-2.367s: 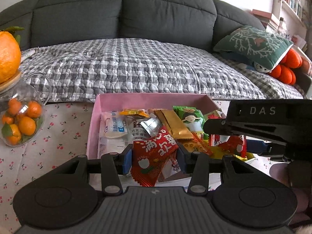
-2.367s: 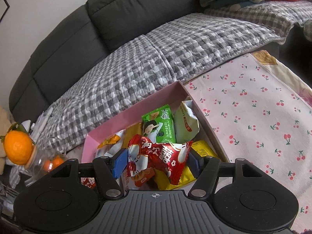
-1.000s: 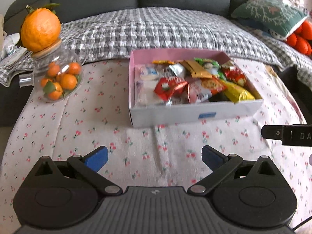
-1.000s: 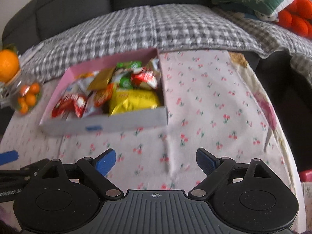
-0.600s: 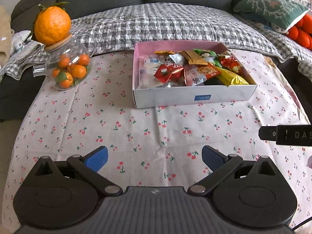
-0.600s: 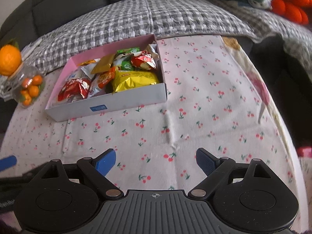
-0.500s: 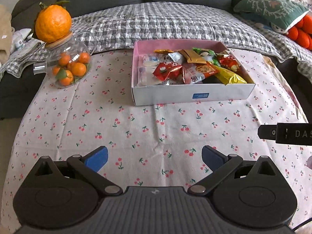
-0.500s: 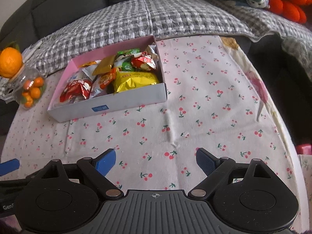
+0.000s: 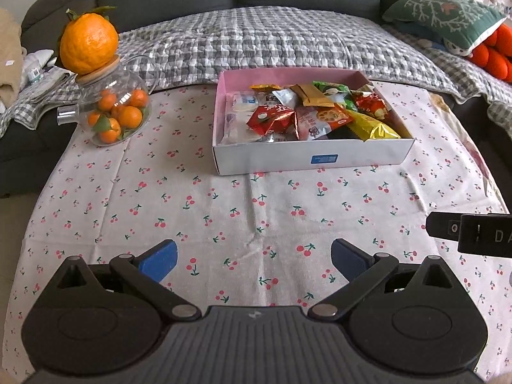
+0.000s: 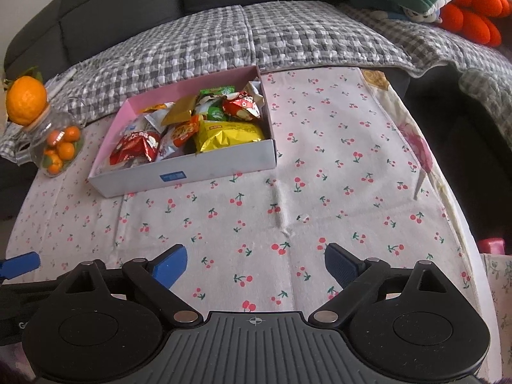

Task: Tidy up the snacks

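- My left gripper (image 9: 253, 259) is spread wide with nothing between its blue pads (image 9: 158, 260); it hovers over bare cherry-print tablecloth (image 9: 192, 192), well back from the box.
- My right gripper (image 10: 255, 264) is just as wide apart and just as empty, above the same cloth and beside the left one.
- Ahead of both sits the snack box (image 9: 312, 158), pink inside and white outside, near the sofa-side edge of the table.
- The packets all lie inside it: a red wrapper (image 9: 272, 120) toward the left, a yellow bag (image 10: 228, 134) at the front right corner, a gold bar (image 9: 312, 96) and a green pack (image 10: 216, 105) toward the back.
- I see no loose snack on the cloth, so I judge the gathering finished or nearly so.
- Any next move calls only for a check; if a packet sticks up over the rim, I would reach in and press it flat.
- A glass jar of small oranges (image 9: 112, 112), with a large orange (image 9: 88, 48) on its lid, stands to the left, apart from the box.
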The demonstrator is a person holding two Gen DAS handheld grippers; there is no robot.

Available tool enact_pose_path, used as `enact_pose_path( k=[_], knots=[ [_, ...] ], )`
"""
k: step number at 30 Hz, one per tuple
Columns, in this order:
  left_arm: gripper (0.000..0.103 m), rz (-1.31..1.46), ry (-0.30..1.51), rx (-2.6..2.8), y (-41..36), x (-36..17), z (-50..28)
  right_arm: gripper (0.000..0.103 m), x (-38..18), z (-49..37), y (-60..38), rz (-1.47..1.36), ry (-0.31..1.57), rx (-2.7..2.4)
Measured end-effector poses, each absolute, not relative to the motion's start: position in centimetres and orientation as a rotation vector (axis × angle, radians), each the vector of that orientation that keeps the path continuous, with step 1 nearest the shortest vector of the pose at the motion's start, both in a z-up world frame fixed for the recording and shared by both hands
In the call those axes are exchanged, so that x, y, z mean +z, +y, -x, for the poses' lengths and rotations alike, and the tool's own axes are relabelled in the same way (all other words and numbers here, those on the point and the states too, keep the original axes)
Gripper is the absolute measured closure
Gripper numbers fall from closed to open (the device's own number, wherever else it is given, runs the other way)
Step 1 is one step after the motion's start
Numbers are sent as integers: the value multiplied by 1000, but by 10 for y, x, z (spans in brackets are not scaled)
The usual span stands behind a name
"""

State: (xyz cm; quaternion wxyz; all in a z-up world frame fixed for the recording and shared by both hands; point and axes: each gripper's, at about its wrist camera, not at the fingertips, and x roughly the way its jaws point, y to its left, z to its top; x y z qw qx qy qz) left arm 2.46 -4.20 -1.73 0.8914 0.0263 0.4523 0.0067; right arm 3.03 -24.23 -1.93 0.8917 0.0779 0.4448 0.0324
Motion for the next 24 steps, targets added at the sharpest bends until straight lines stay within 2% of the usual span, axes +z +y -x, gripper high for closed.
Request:
enact_pose_path(
  k=[24],
  knots=[
    [1, -71, 947, 15, -46, -18, -25, 8, -21, -32, -244, -158, 935, 61]
  ],
)
